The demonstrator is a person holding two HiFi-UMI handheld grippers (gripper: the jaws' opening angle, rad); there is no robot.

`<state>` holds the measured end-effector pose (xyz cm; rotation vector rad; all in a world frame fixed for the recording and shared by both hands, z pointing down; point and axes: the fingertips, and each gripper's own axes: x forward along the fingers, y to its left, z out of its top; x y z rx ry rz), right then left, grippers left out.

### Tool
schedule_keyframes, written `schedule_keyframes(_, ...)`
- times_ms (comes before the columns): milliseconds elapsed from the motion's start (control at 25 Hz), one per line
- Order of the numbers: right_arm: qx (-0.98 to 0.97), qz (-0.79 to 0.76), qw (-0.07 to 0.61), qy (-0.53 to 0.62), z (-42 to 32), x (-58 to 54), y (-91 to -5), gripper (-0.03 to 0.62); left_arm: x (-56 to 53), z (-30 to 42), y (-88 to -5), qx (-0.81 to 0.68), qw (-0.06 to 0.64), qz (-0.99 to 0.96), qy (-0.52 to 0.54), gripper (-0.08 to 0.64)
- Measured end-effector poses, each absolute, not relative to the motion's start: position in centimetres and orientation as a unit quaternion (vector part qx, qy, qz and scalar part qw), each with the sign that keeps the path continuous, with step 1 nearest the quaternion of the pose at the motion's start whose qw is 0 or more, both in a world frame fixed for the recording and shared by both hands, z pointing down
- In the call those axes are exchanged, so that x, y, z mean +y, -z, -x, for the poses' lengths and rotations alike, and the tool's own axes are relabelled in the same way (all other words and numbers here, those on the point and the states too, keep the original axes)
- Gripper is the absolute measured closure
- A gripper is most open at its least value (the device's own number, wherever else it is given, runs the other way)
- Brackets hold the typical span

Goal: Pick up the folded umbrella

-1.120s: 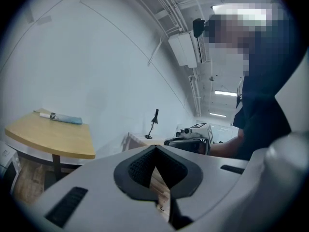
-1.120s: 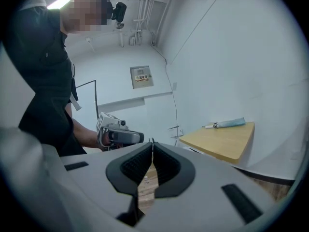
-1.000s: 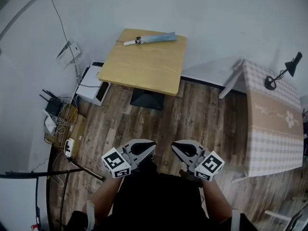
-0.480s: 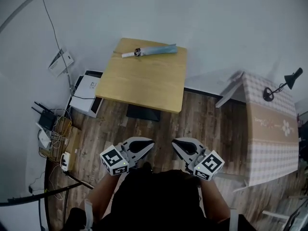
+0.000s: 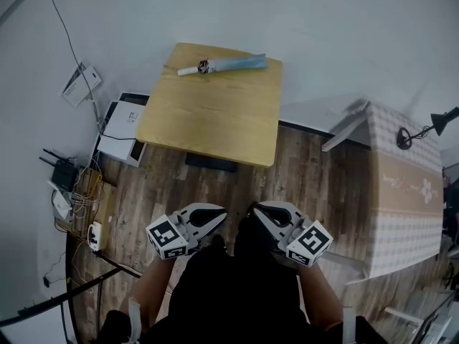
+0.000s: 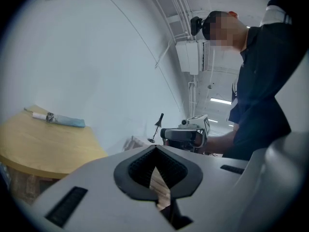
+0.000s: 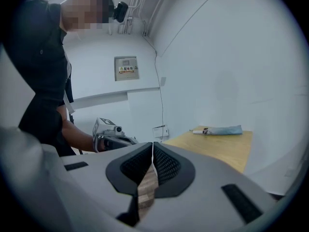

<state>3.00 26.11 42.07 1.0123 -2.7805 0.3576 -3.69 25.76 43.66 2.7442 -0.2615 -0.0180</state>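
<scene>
While standing on the plank floor [image 5: 308,170] well short of the desk [image 5: 208,117], holds the left gripper [image 5: 221,217] and the right gripper [image 5: 255,213] side by side close to the body, both aimed toward that desk. Has both pairs of jaws closed tip to tip, gripping nothing, with only a sliver of floor showing through the gap behind the pads. Has the folded umbrella [image 5: 224,64] lying flat along the desk's far edge, next to the wall, untouched and well apart from both grippers: pale blue canopy toward the desk's right corner, white handle toward the left, dark strap between the two. Includes a white box-like device [image 5: 123,126] on the floor just left of the desk, a router [image 5: 63,170] among loose cables further left, and a checked-cloth table [image 5: 405,192] to the desk's right, carrying a black lamp [image 5: 404,140] at its far end.
</scene>
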Motion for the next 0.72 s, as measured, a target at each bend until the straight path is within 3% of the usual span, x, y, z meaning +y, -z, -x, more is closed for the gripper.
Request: schedule_keyframes(720,-0.953,-0.269,0.114,-0.078,-9.1,11.6,-41.4,0.572,12.6,-3.4,-41.9,-0.149,0.181,-0.972,-0.024,0.551)
